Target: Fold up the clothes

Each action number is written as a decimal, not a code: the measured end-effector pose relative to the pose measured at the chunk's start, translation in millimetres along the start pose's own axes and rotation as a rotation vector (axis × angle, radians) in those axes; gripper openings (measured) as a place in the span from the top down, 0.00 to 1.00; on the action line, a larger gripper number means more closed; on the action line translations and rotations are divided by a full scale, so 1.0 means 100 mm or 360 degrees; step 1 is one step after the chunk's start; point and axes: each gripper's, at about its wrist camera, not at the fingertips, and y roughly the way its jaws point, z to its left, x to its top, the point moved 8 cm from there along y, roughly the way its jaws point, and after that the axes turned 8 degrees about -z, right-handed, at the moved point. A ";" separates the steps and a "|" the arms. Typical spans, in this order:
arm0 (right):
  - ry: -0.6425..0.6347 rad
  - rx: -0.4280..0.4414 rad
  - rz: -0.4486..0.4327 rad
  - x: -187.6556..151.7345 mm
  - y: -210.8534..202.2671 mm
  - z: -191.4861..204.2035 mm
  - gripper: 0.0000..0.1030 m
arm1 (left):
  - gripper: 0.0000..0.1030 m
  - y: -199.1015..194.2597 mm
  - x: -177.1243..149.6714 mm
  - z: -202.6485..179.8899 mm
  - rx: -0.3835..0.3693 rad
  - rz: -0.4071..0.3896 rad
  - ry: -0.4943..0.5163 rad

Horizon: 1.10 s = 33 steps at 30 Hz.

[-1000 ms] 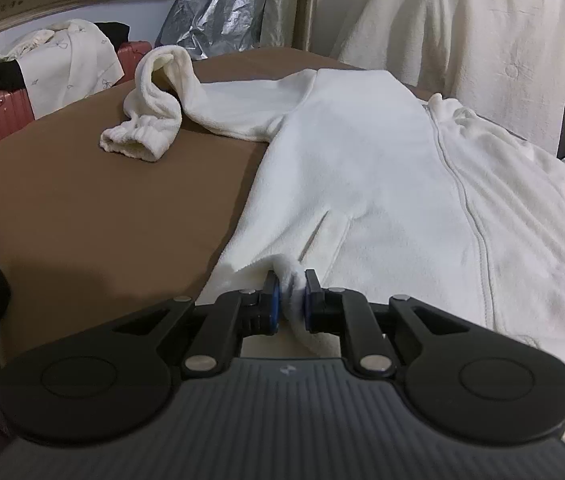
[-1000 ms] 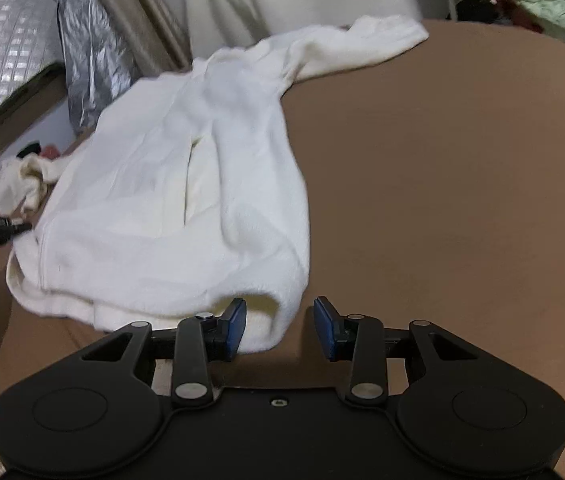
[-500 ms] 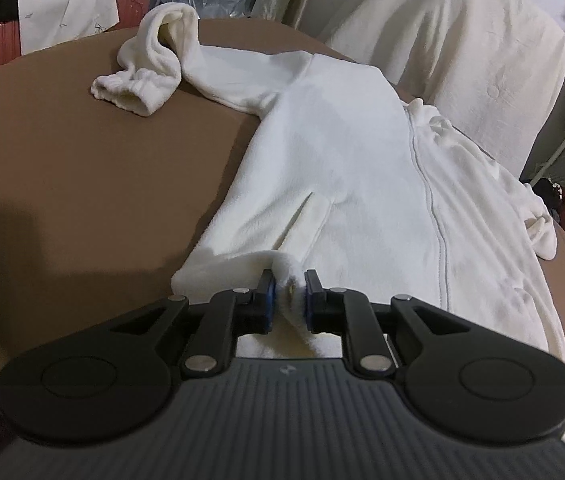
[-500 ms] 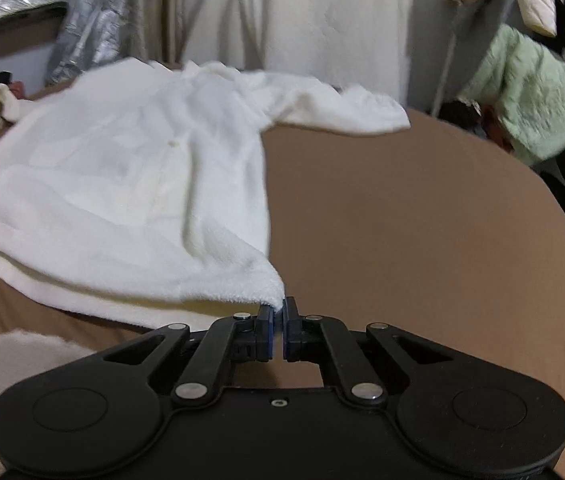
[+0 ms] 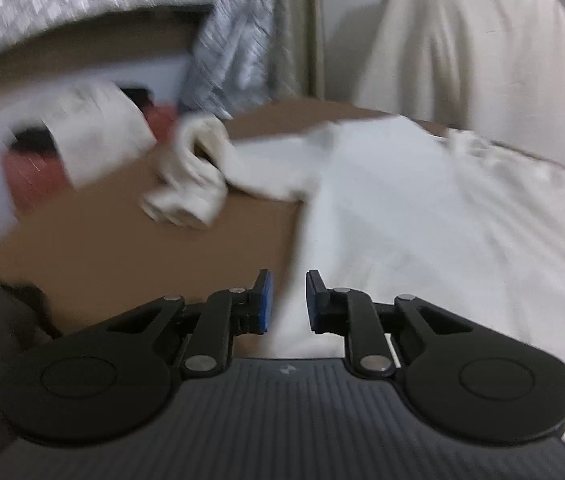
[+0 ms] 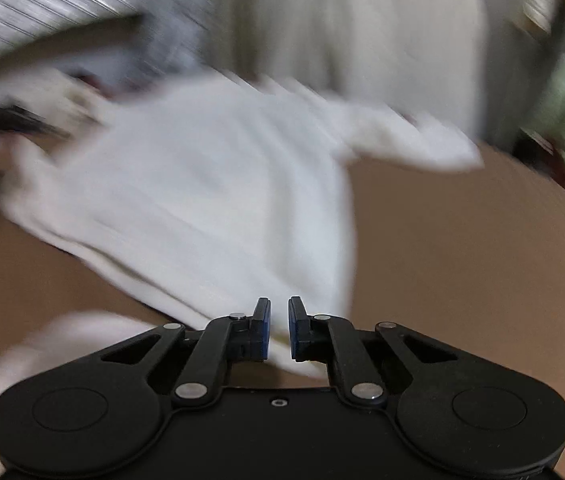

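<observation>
White fleece jacket (image 5: 422,216) spread flat across a brown table (image 5: 130,248), front up, hem toward both cameras. One sleeve (image 5: 194,184) bunched in a loose heap off the left side; the other sleeve (image 6: 414,140) stretched out toward the table's far right edge. No fold visible in the body: laid out whole, so fitting either a garment just smoothed for folding or one opened out again.

Left gripper (image 5: 286,300) parked at the hem's left corner, fingers parted to a moderate gap, nothing pinched, with white cloth lying in the gap and below it. Right gripper (image 6: 278,328) at the hem's right corner, fingers drawn to a narrow slit, not quite touching; cloth showing under the slit, though whether any of it is caught there cannot be told (heavy motion blur in both views).

Risks from here, as judged: thick fleece slipping out of a shallow pinch, leaving one corner behind and skewing any fold; a grab taking only the top layer of the hem, so the front panel lifts while the back stays on the table. Bunched left sleeve likely to be trapped as a lump under a fold if left heaped. Blur suggesting fast travel, and a quick closing at that speed apt to miss the edge or drag the jacket across the table. Cream-covered chair (image 5: 474,64) and other clutter close behind the far edge.
</observation>
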 end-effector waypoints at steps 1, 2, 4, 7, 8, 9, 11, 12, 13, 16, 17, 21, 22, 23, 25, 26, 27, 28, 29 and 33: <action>-0.0042 0.0029 -0.0003 0.02 0.00 0.05 0.89 | 0.83 -0.03 -0.01 0.01 -0.0093 0.0039 -0.0064; -0.0085 0.0058 -0.0006 0.05 -0.01 0.09 0.89 | 0.83 -0.07 -0.03 0.00 -0.0213 0.0091 -0.0125; -0.0169 0.0116 -0.0012 0.10 -0.01 0.19 0.85 | 0.80 -0.21 -0.10 -0.08 -0.0381 0.0187 -0.0116; -0.0296 0.0203 -0.0020 0.17 -0.02 0.33 0.83 | 0.45 -0.45 -0.26 -0.25 -0.0458 0.0211 0.0253; -0.0309 0.0222 -0.0023 0.18 -0.02 0.35 0.82 | 0.36 -0.50 -0.34 -0.30 -0.0460 0.0199 0.0393; -0.0267 0.0223 -0.0026 0.17 0.00 0.33 0.80 | 0.24 -0.54 -0.44 -0.36 -0.0465 0.0192 0.0519; -0.0183 0.0226 -0.0032 0.15 0.03 0.30 0.69 | 0.20 -0.51 -0.63 -0.48 -0.0451 0.0244 0.0718; -0.0141 0.0227 -0.0035 0.14 0.05 0.28 0.59 | 0.20 -0.47 -0.71 -0.53 -0.0430 0.0292 0.0796; -0.0100 0.0228 -0.0038 0.13 0.07 0.26 0.57 | 0.20 -0.40 -0.76 -0.57 -0.0381 0.0321 0.0852; 0.0025 0.0261 -0.0042 0.12 0.10 0.22 0.56 | 0.20 -0.25 -0.82 -0.59 -0.0250 0.0346 0.0927; 0.0063 0.0343 -0.0033 0.13 0.06 0.25 0.56 | 0.20 -0.20 -0.81 -0.58 -0.0190 0.0323 0.0941; -0.0035 0.0599 -0.0066 0.41 -0.09 0.58 0.52 | 0.70 -0.21 -0.59 -0.58 -0.0154 0.0156 0.0836; -0.0156 0.0558 -0.0088 0.47 -0.08 0.71 0.40 | 0.73 -0.22 -0.53 -0.58 -0.0186 0.0140 0.0761; -0.0278 0.0515 -0.0109 0.54 -0.06 0.84 0.35 | 0.75 -0.22 -0.50 -0.56 -0.0193 0.0129 0.0722; -0.0504 0.0446 -0.0135 0.66 -0.01 1.08 0.32 | 0.78 -0.24 -0.45 -0.51 -0.0201 0.0109 0.0647; -0.0577 0.0449 -0.0099 0.66 0.09 1.19 0.32 | 0.79 -0.25 -0.43 -0.48 -0.0207 0.0101 0.0602; -0.0647 0.0451 -0.0048 0.63 0.21 1.29 0.32 | 0.79 -0.26 -0.40 -0.44 -0.0214 0.0092 0.0557; -0.0738 0.0422 0.0000 0.59 0.32 1.39 0.36 | 0.80 -0.27 -0.38 -0.41 -0.0221 0.0083 0.0511; -0.0854 0.0344 0.0021 0.55 0.38 1.45 0.36 | 0.80 -0.28 -0.35 -0.38 -0.0228 0.0075 0.0466; -0.0751 0.0270 -0.0140 0.66 0.21 1.30 0.36 | 0.82 -0.35 -0.25 -0.33 -0.0272 0.0018 0.0354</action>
